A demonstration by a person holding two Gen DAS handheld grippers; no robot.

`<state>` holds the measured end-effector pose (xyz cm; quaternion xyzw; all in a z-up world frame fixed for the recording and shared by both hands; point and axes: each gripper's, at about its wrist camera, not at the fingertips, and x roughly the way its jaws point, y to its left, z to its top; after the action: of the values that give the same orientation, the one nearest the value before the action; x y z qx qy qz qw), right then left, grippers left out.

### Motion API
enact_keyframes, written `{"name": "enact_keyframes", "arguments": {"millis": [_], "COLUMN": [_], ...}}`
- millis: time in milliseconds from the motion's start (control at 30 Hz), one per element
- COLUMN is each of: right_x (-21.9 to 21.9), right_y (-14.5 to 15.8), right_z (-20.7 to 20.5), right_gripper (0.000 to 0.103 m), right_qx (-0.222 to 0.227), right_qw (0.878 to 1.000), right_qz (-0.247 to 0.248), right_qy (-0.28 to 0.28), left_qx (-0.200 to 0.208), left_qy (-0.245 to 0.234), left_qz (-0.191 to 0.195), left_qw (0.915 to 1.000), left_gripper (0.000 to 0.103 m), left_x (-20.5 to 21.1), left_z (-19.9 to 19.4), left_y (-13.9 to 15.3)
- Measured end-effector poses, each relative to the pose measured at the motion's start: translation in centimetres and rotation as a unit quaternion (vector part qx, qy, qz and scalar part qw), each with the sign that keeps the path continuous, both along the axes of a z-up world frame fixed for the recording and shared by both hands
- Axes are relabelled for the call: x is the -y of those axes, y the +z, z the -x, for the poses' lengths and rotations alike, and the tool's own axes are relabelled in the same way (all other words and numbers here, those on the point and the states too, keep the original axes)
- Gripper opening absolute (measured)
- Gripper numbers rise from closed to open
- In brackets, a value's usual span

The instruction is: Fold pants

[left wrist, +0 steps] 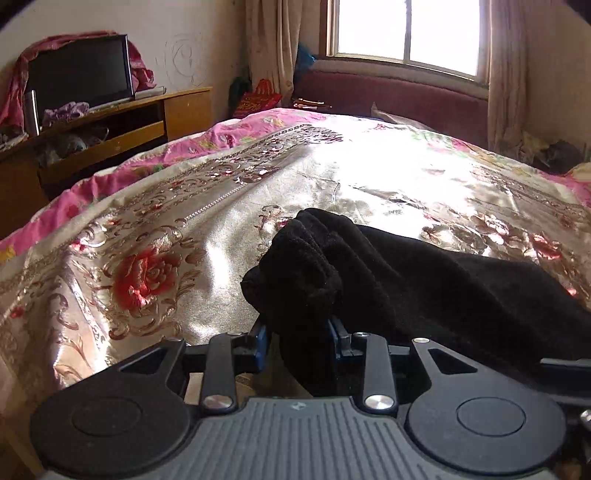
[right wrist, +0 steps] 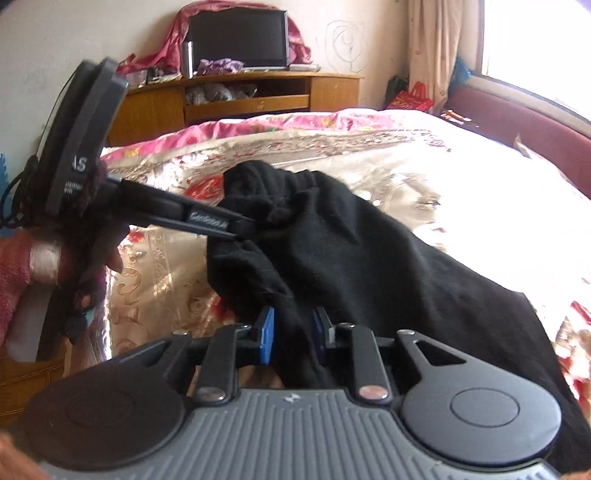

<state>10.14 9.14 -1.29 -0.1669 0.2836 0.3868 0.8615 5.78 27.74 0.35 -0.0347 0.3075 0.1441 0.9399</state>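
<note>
Shiny floral bedspread (left wrist: 177, 229) with pink edge; dark television (left wrist: 79, 74) on wooden cabinet (left wrist: 147, 118); bright window (left wrist: 406, 29), beige curtains (left wrist: 506, 66).

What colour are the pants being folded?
Plain black pants, with no visible pattern; the right wrist view shows them best.

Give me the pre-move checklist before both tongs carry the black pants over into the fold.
1. Left tongs closed on the black pants: ok, cloth bunched between the blue pads.
2. Right tongs closed on the pants: ok, fabric pinched between its pads.
3. Both grips on the same end of the garment: ok, the right wrist view shows the left tongs biting the cloth close by.
4. Bedspread caught in either grip: cannot tell, the cloth hides the fingertips.
5. Room on the bed ahead for the fold: ok, open bedspread beyond the pants.
6. Far end of the pants lying flat: cannot tell, out of view.
</note>
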Motion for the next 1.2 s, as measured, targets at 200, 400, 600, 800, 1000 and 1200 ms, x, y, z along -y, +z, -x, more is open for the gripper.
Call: {"name": "enact_keyframes", "arguments": {"millis": [200,400,600,800,1000,1200], "right_x": [13.2,24.8,29.7,29.2,31.7,40.3], "right_y": [1.1,-0.3,-1.6,-1.9,-3.4,0.7], "right_z": [2.7,6.9,8.7,6.3,4.1,6.5], "right_gripper": [0.028,0.045,0.059,0.061,0.045,0.003], "right_qx": [0.047,0.098,0.057,0.065,0.023,-0.066], "right_qw": [0.986,0.940,0.930,0.928,0.902,0.871], "right_qz": [0.064,0.158,0.131,0.089,0.056,-0.087], "right_qy": [-0.145,-0.288,-0.338,-0.357,-0.428,-0.479], "left_qx": [0.022,0.008,0.000,-0.001,-0.015,-0.013], "left_qy": [-0.059,-0.157,-0.269,-0.330,-0.346,-0.368], "left_qz": [-0.074,-0.015,-0.011,-0.029,-0.040,-0.050], "left_qw": [0.9953,0.9874,0.9632,0.9436,0.9374,0.9283], "left_gripper": [0.046,0.046,0.046,0.046,0.047,0.047], "left_x": [5.8,13.3,23.2,29.2,30.9,31.7], "left_z": [1.8,1.1,0.0,0.2,0.4,0.9], "left_y": [2.5,3.2,3.2,4.1,4.3,4.5]}}
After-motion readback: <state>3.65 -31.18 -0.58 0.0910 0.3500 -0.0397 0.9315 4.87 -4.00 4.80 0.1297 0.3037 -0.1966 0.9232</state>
